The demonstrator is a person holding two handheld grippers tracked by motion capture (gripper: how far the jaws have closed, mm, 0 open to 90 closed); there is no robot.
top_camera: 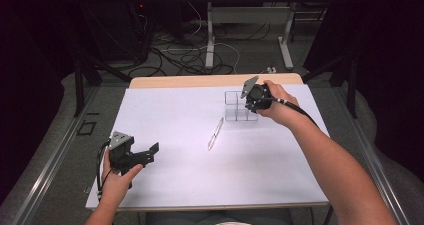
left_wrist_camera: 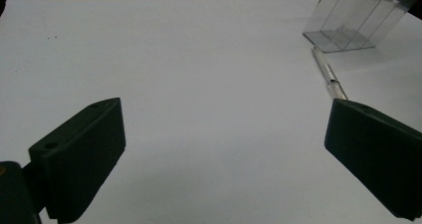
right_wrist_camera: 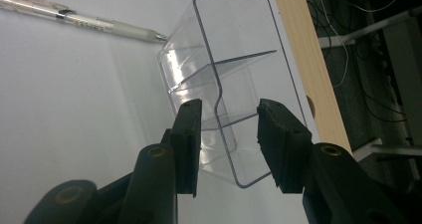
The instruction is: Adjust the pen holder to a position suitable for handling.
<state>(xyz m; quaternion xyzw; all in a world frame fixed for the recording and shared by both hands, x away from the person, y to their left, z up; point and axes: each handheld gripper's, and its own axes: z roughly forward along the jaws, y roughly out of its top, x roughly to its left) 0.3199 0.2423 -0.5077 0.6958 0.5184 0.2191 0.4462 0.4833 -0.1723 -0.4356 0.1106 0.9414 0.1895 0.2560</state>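
Note:
A clear plastic organiser box [top_camera: 234, 108] with inner dividers stands at the back right of the white sheet. My right gripper [top_camera: 251, 105] hangs over its right end. In the right gripper view the jaws straddle one wall of the box [right_wrist_camera: 234, 59], a gap showing on both sides, so the gripper [right_wrist_camera: 229, 112] is open. A clear pen [top_camera: 216, 133] lies just left of the box, apart from it; it also shows as the pen [right_wrist_camera: 74, 16] and the pen [left_wrist_camera: 328, 74]. My left gripper [top_camera: 150, 154] rests low at the front left, open wide and holding nothing [left_wrist_camera: 224, 114].
A white sheet [top_camera: 175, 115] covers most of the table; a wooden edge [top_camera: 200, 80] runs along the far side. Beyond it are cables on the floor [top_camera: 185, 55] and another table's legs [top_camera: 210, 35]. The box [left_wrist_camera: 348, 20] stands far from the left gripper.

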